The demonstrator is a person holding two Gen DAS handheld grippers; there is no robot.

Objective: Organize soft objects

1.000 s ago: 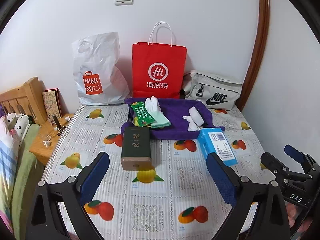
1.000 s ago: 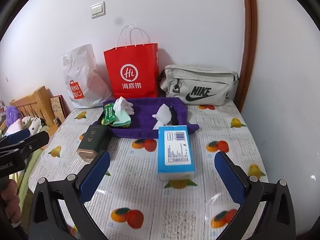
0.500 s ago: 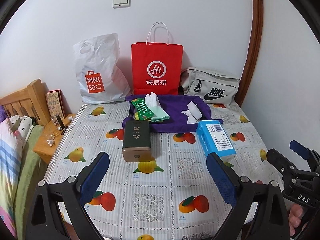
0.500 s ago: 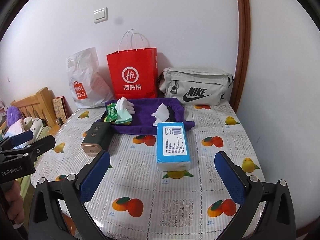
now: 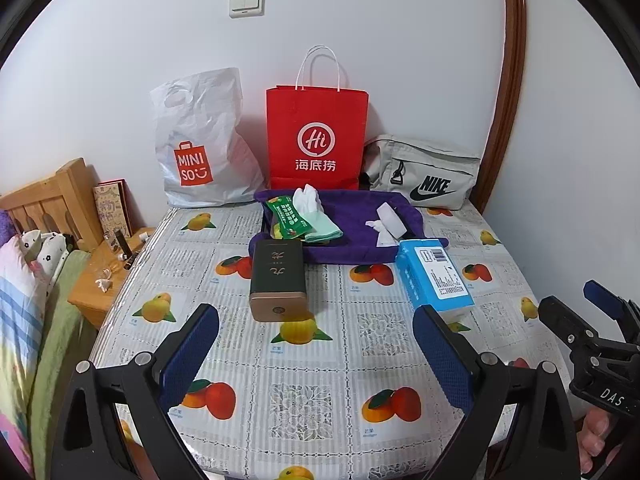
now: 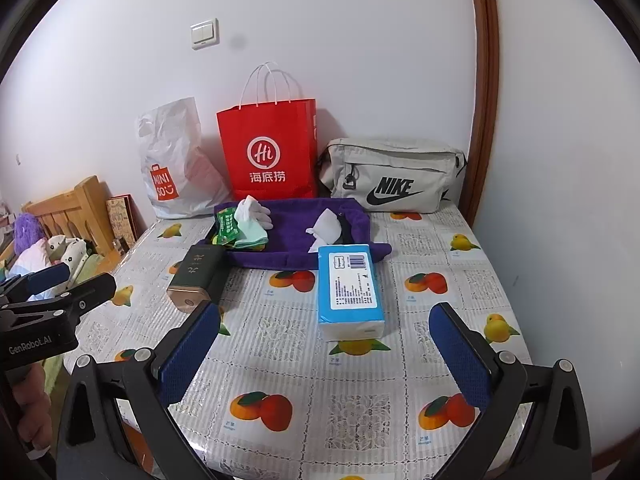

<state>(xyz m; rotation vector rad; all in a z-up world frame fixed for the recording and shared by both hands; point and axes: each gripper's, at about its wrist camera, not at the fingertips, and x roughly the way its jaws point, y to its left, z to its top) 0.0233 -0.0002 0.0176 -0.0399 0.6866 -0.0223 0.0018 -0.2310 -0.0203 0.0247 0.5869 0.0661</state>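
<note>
Left wrist view: left gripper [image 5: 316, 352] held above the near edge of the table with the fruit-print plastic cloth [image 5: 328, 392], jaws spread wide, nothing between the blue pads [image 5: 188, 356]. Right gripper [image 5: 596, 312] shows at the far right edge of this view, off the table's side, with part of a hand [image 5: 596, 432] below it.

Right wrist view: right gripper [image 6: 324, 356] likewise spread wide and empty, low over the near table edge. Left gripper [image 6: 60, 288] appears at the left border, well apart from the table items.

Soft items sit at the back of the table. Purple towel [image 5: 352, 232] lies flat in front of the bags. On its left part: green snack packet [image 5: 286, 220], with a white-and-mint glove [image 5: 314, 214] lying just beside and partly over it. On its right part: small white folded cloth [image 5: 386, 222]; a dark item shows beside it in the right wrist view, too small to identify.

Dark green box with gold end cap [image 5: 278, 280] lies on the cloth, its far end touching the towel's front edge. Blue-and-white tissue pack [image 5: 434, 276] lies to the right, its far end at the towel's right corner.

Against the wall: white plastic Miniso bag [image 5: 200, 148], red paper bag with white handles [image 5: 316, 136], grey Nike waist bag [image 5: 424, 176]. Wooden bed frame [image 5: 52, 200] to the left.
</note>
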